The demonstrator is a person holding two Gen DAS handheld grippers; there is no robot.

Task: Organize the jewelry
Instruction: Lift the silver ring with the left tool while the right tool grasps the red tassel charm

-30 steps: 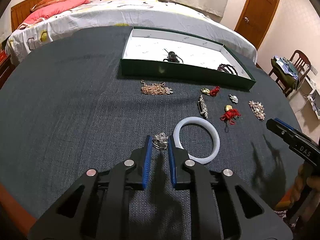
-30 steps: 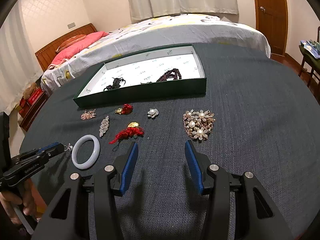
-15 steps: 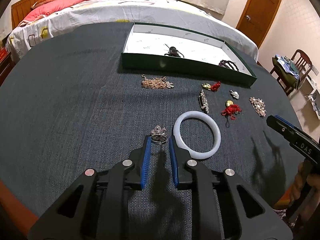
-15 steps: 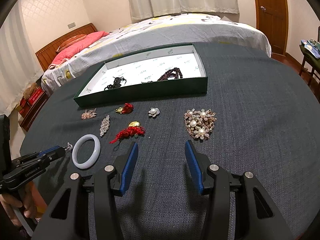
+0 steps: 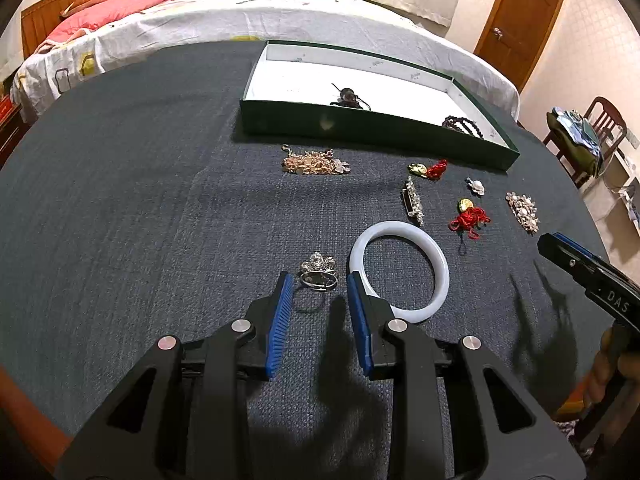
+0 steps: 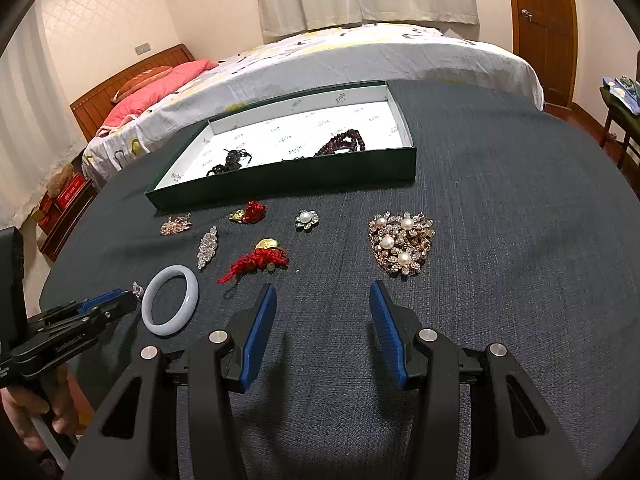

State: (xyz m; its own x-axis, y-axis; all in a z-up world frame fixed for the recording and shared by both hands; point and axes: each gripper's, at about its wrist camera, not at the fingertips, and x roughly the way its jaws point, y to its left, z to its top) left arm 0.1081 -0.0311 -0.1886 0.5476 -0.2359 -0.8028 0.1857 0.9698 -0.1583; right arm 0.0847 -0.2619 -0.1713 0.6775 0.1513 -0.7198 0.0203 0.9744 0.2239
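The left gripper [image 5: 318, 286], low in the centre of its frame, has just been opening its jaws; the small silver rhinestone ring [image 5: 319, 272] lies on the dark grey woven tablecloth [image 5: 140, 208] just past the blue pads, none of them pressing it. Right of it rests the milky white bangle [image 5: 400, 272]. The green-walled, white-lined tray [image 5: 360, 124] sits in the upper middle. The right gripper [image 6: 322, 296] hovers spread and empty below the red knotted charm [image 6: 260, 260].
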